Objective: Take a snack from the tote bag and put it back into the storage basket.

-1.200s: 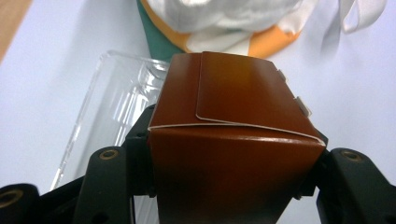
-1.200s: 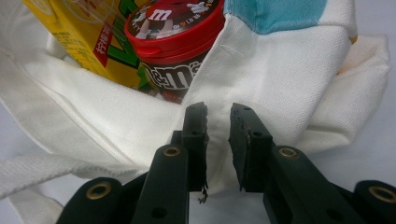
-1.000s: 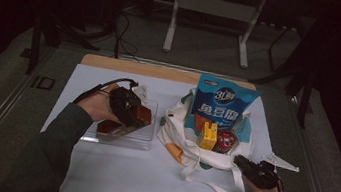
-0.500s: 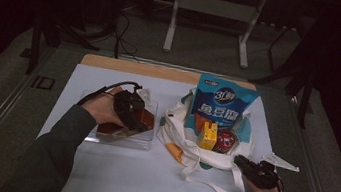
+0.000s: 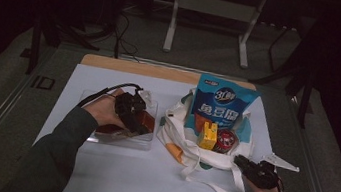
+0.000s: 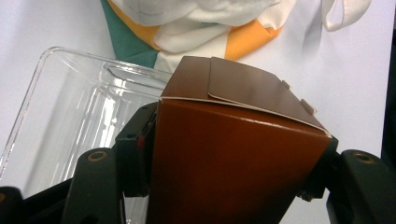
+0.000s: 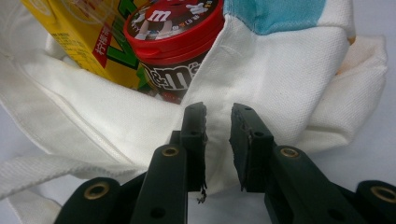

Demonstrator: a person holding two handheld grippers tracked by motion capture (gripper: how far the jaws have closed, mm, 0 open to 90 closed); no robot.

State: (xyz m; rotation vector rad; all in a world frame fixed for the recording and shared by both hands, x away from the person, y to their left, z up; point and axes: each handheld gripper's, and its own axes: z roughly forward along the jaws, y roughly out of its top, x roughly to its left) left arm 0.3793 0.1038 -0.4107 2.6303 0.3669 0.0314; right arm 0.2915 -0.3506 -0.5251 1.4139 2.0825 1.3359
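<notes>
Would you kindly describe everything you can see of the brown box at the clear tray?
The brown box is a glossy carton, seemingly cardboard, with a folded, tucked flap on its closed end, edges showing white. It sits between the left gripper's jaws, which have just been opening; both pads look against its sides. It is over the clear plastic tray, near the cloth bag. Its underside is hidden.

The left tool (image 5: pixel 139 128) has shifted slightly toward the bench's near edge over the clear plastic tray (image 5: pixel 88 99), its jaws just opening around the brown cardboard box (image 6: pixel 238 154).
</notes>
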